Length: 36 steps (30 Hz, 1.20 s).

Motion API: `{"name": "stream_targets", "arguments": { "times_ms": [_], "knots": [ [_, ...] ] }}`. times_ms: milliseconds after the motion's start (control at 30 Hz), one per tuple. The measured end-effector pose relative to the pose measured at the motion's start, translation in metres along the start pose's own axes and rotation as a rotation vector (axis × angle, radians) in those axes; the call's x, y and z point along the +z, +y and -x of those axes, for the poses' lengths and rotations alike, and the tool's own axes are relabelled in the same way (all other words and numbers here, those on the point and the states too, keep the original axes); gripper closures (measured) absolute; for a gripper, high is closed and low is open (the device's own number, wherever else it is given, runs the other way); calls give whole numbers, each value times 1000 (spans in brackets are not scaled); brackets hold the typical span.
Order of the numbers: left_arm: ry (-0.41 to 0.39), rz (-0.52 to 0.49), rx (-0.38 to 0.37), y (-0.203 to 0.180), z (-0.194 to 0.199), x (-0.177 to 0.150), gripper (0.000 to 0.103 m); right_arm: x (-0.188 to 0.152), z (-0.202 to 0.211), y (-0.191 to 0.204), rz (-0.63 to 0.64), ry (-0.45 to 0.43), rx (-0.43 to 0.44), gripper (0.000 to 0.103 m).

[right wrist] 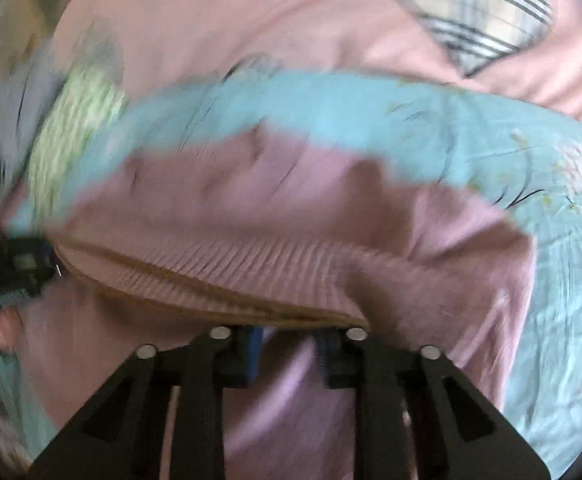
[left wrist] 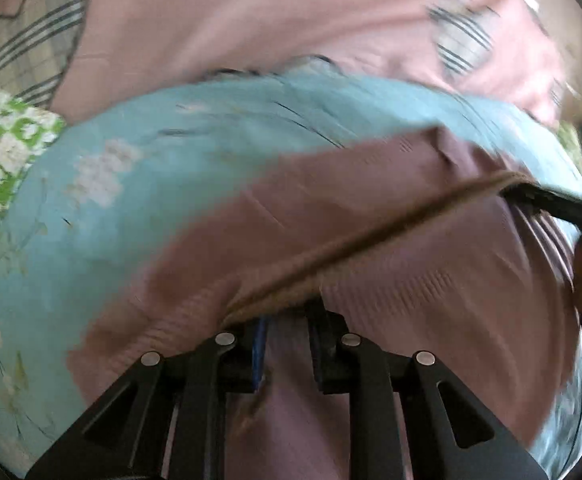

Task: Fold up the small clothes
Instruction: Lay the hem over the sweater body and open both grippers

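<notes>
At the bottom of each frame we held the mauve garment by its brown-edged hem, left hand-held gripper and right hand-held gripper each clenched on it. The hem ran between them; beyond lay the blue sheet on the bed.

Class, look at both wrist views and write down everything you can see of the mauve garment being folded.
The mauve garment looks like soft ribbed knit with a tan-edged hem. That hem is stretched in a line between the left claw and the right claw, each at one end; blur hides whether the pads still pinch it. The cloth hangs and bunches below the hem, its far part draped on a light blue floral sheet. What sort of garment it is cannot be told.
</notes>
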<state>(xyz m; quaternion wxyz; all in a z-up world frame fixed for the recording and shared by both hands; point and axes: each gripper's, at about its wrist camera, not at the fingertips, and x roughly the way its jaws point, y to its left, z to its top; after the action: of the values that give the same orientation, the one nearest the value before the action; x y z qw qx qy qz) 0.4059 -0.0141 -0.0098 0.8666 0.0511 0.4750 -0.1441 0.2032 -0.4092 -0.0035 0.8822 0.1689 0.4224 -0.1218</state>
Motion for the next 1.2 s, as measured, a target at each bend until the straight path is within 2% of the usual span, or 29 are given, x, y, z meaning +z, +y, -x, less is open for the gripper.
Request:
{"name": "stream_targets", "arguments": {
  "times_ms": [67, 167, 200, 233, 267, 333, 400, 500, 667, 733, 833, 900, 1033, 1133, 1200],
  "knots": [
    [-15, 52, 22, 14, -5, 16, 85, 9, 5, -12, -106, -79, -8, 81],
    [-40, 110, 44, 25, 1, 27, 84, 12, 13, -23, -189, -143, -15, 81],
    [-52, 125, 55, 28, 6, 27, 77, 13, 18, -24, -206, -165, -12, 78],
    [-67, 140, 78, 31, 11, 24, 65, 11, 26, -26, -224, -189, -10, 78],
    [-80, 156, 101, 36, 16, 21, 62, 9, 34, -28, -233, -208, -6, 77],
    [-91, 195, 97, 53, 28, 8, 60, 7, 51, -31, -256, -247, -17, 75],
    [-90, 229, 78, 62, 41, -3, 59, 9, 59, -33, -272, -259, -24, 68],
    [-111, 241, 44, 63, 68, -32, 60, -2, 74, -35, -269, -239, -4, 67],
    [-126, 192, -3, 36, 102, -80, 61, -52, 95, -22, -195, -139, 79, 67],
    [-112, 169, 17, 28, 107, -99, 61, -72, 95, -20, -190, -91, 104, 67],
    [-94, 212, 12, 31, 117, -122, 61, -101, 99, -26, -200, -49, 11, 67],
    [-96, 262, -5, 34, 127, -138, 61, -116, 107, -35, -245, -43, -28, 67],
    [-114, 387, -36, 37, 148, -172, 60, -137, 133, -44, -334, -97, -30, 67],
    [-120, 458, -47, 37, 160, -195, 57, -147, 152, -41, -374, -137, 4, 66],
    [-119, 492, -55, 37, 164, -206, 55, -153, 160, -33, -378, -154, 25, 62]
  ]
}}
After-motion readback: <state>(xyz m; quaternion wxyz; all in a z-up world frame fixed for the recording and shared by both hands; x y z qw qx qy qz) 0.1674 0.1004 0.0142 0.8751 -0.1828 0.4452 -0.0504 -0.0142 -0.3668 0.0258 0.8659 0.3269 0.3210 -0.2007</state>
